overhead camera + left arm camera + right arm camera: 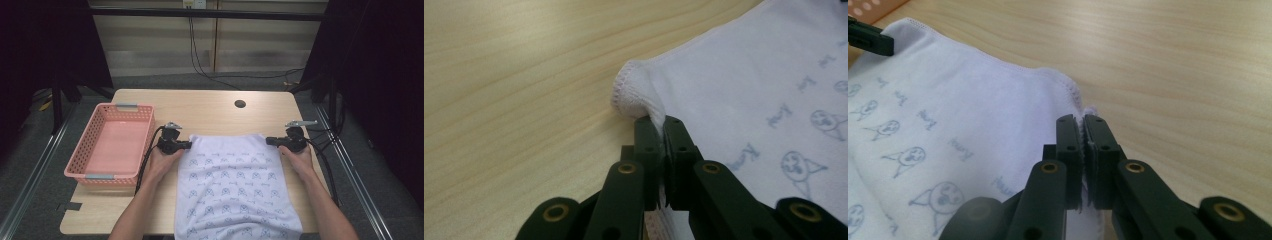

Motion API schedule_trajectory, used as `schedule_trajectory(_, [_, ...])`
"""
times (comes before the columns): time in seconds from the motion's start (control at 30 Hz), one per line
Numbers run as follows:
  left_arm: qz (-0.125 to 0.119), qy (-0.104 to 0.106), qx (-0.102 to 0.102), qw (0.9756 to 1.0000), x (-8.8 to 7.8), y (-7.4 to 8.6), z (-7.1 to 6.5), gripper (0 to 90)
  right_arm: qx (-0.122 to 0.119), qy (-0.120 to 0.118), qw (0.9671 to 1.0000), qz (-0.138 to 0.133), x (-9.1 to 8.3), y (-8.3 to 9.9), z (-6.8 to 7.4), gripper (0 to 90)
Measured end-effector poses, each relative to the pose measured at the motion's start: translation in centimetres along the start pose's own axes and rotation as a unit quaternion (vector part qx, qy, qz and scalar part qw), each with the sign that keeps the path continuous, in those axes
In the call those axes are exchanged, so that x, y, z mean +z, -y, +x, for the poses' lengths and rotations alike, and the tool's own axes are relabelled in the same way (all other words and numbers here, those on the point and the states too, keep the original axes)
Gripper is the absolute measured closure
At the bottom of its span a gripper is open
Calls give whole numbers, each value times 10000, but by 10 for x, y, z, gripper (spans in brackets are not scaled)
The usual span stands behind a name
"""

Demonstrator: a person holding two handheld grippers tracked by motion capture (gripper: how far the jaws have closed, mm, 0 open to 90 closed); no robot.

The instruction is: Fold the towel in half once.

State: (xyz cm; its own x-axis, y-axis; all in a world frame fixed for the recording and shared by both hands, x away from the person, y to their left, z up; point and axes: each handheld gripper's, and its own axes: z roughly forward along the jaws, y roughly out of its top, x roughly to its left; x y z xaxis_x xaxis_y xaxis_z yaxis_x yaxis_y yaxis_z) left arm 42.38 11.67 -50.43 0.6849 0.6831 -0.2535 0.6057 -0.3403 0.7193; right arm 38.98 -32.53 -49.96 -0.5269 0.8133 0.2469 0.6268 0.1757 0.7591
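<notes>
Both far corners of the white printed cloth (235, 185) are pinched now, so I'm at the grab step, w/ the lift or fold yet to come. My left gripper (189, 145) has its jaws closed tight on the far-left corner; in the left gripper view the hemmed edge of the cloth (634, 92) bunches up right at the tips. My right gripper (268, 141) is clamped the same way on the far-right corner, w/ a sliver of hem squeezed between the pads in the right gripper view (1083, 135). The cloth lies flat on the wooden table (210, 107), its near end hanging off the table edge toward me, and the pink basket (92, 172) sits well apart at the left. Next move, I reckon: raise both hands together and evenly, keeping the edge taut, so neither corner slips out. The grip is thin on both sides, so no jerks.
</notes>
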Motion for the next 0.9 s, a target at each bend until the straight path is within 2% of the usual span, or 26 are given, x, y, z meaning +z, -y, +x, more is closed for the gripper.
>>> schedule_trajectory(0.17, [-297, 121, -80, 9995, -11, -10, -4, 869, 29, -125, 9997, -205, -13, -9, -2, 868])
schedule_trajectory(0.23, [-377, 154, 3, 9992, -16, -16, -6, 870, 67, -198, 9991, -367, -21, -15, -2, 869])
schedule_trajectory(0.3, [-464, 198, -12, 9987, -22, -23, -8, 870, 44, -169, 9988, -451, -28, -22, -2, 869])
schedule_trajectory(0.47, [-746, 153, 85, 9971, -39, -43, -12, 871, 56, -206, 9969, -753, -43, -40, -3, 870])
schedule_trajectory(0.63, [-1007, 80, 117, 9948, -60, -63, -7, 872, -23, -172, 9953, -951, -56, -64, -2, 870])
schedule_trajectory(0.73, [-1129, 30, 136, 9935, -71, -73, -3, 872, -85, -171, 9943, -1051, -60, -79, -1, 870])
schedule_trajectory(0.9, [-1247, -44, 210, 9920, -83, -91, 1, 873, -51, -222, 9925, -1203, -62, -94, 1, 871])
